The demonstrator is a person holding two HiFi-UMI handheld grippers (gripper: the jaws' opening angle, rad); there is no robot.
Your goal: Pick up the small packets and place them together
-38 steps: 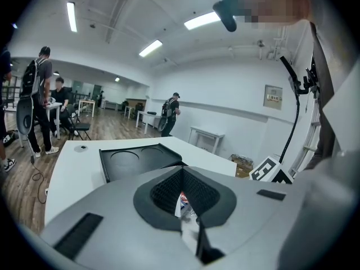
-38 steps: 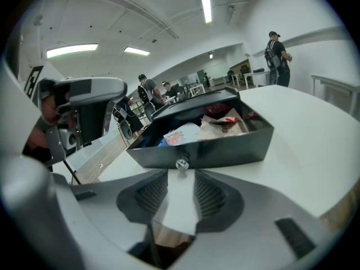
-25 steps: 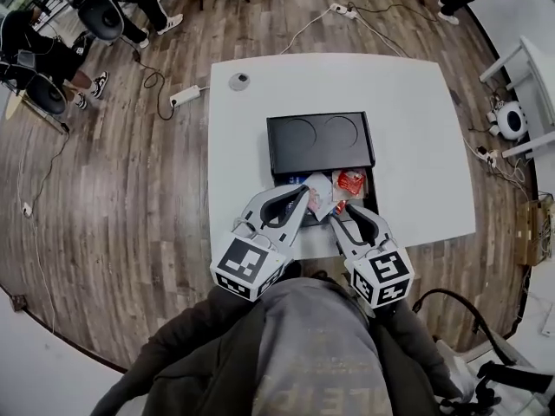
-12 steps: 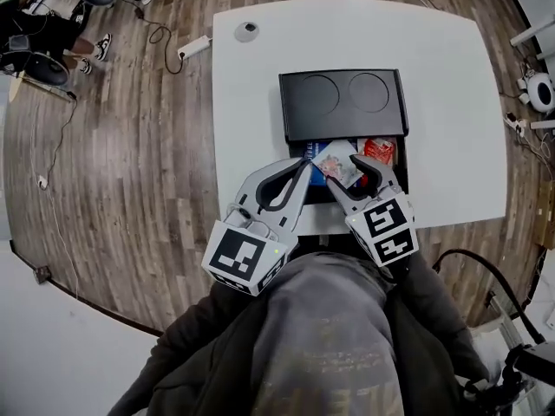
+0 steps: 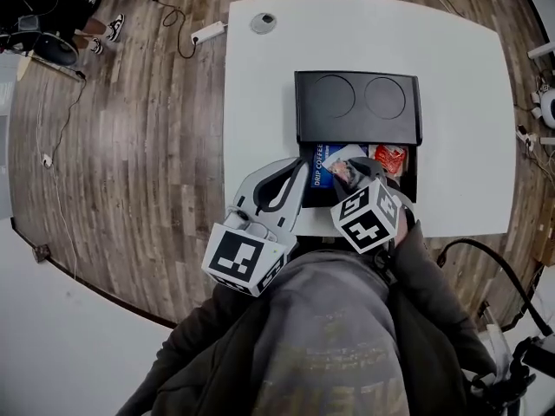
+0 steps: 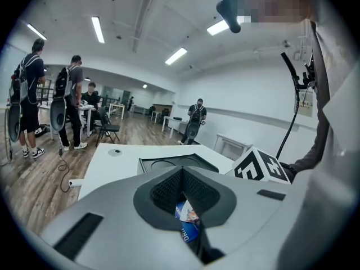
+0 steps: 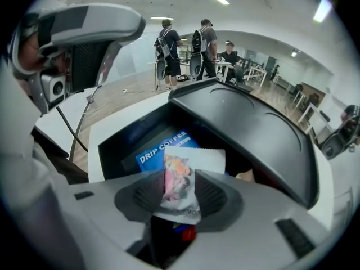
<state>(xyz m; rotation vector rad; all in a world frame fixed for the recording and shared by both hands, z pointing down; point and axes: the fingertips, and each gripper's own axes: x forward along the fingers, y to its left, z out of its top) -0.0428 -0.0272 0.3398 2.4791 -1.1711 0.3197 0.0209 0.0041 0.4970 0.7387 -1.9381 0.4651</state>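
Note:
A black tray (image 5: 357, 98) stands on the white table (image 5: 451, 59), with an open compartment on its near side. In that compartment lie a blue drip-coffee packet (image 5: 319, 165) (image 7: 154, 151) and a red packet (image 5: 390, 158). My right gripper (image 5: 351, 173) (image 7: 180, 193) points steeply down into the compartment. Its jaws have just been closing and are shut on a white packet with a pink picture (image 5: 345, 159) (image 7: 185, 179). My left gripper (image 5: 301, 166) (image 6: 181, 176) hovers at the compartment's left edge, shut and holding nothing, apart from the white packet.
A small round grey object (image 5: 263, 22) sits at the table's far left corner. A power strip (image 5: 208, 33) and cables lie on the wooden floor. Seated people (image 5: 43, 24) are at the far left. The table's near edge is just below both grippers.
The right gripper has tipped downward into the compartment, carrying the white packet with it. The left gripper, earlier at the packet, now stands off it to the left.

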